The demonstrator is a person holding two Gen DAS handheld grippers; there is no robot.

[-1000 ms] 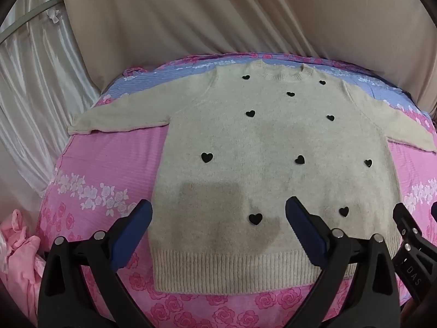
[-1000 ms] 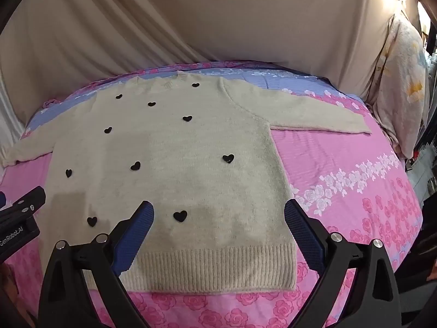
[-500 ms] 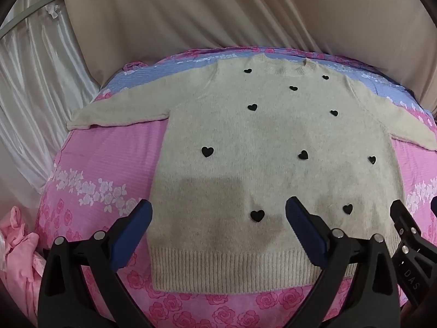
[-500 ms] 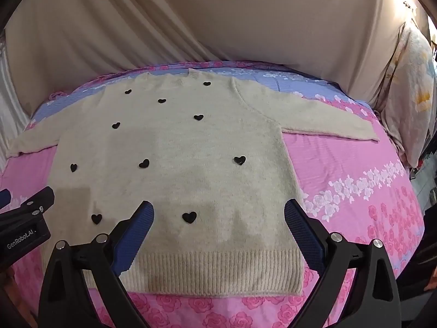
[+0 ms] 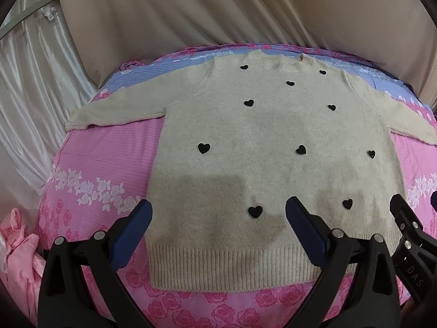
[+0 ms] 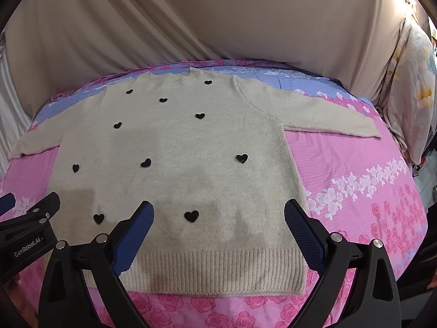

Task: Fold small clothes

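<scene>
A small beige knit sweater (image 5: 267, 136) with black hearts lies flat, face up, on a pink floral bed sheet (image 5: 103, 158), both sleeves spread sideways and the ribbed hem toward me. It also shows in the right wrist view (image 6: 177, 142). My left gripper (image 5: 218, 207) is open and empty, hovering above the hem's left half. My right gripper (image 6: 218, 207) is open and empty above the hem's right half. Each gripper shows at the edge of the other's view.
A beige curtain (image 5: 218, 8) hangs behind the bed. A pink cloth (image 5: 19, 246) is bunched at the bed's left edge. A floral pillow or bedding (image 6: 412, 87) stands at the right. Pink sheet borders the sweater on both sides.
Both grippers have drifted slightly, so the sweater sits a little lower and more centred in each view. Jaws stay open. The sweater has not moved.
</scene>
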